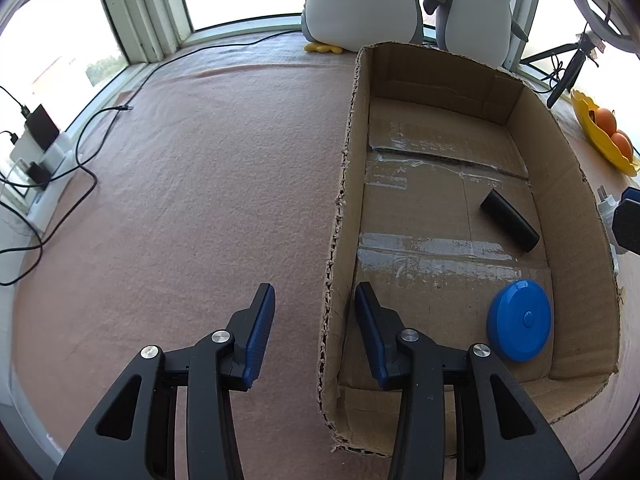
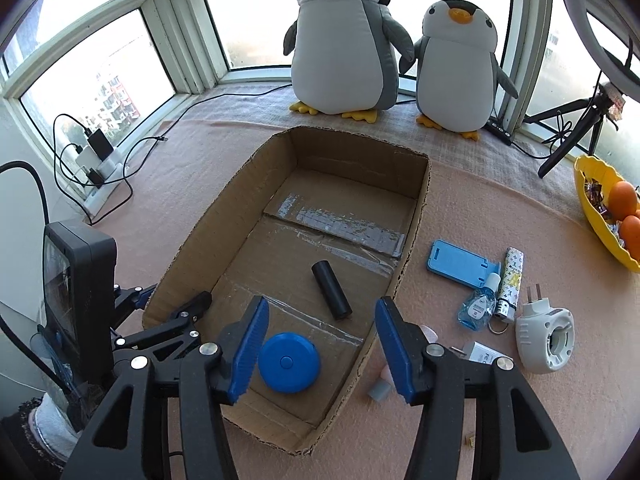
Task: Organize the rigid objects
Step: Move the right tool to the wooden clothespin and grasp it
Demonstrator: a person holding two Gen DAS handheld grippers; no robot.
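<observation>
An open cardboard box (image 2: 200, 248) lies on the pink cloth. On its floor are a black cylinder (image 2: 331, 290) and a round blue disc (image 2: 289, 362). My right gripper (image 2: 322, 308) hangs open over the box's near right corner, and the disc lies below, close to its left finger, with no pad on it. My left gripper (image 1: 315, 292) is open and straddles the box's left wall (image 1: 334, 248) without touching it. The left wrist view also shows the cylinder (image 1: 509, 220) and the disc (image 1: 520, 326). Right of the box lie a blue phone stand (image 2: 460, 260), a patterned lighter (image 2: 510, 280), a small blue bottle (image 2: 478, 308) and a white plug adapter (image 2: 546, 338).
Two plush penguins (image 2: 344, 48) stand behind the box by the windows. A yellow bowl (image 2: 592, 208) with oranges sits at far right, near a black tripod (image 2: 576, 136). A power strip (image 2: 100, 168) with cables lies at the left sill. A small grey piece (image 2: 379, 390) lies by the box's near right corner.
</observation>
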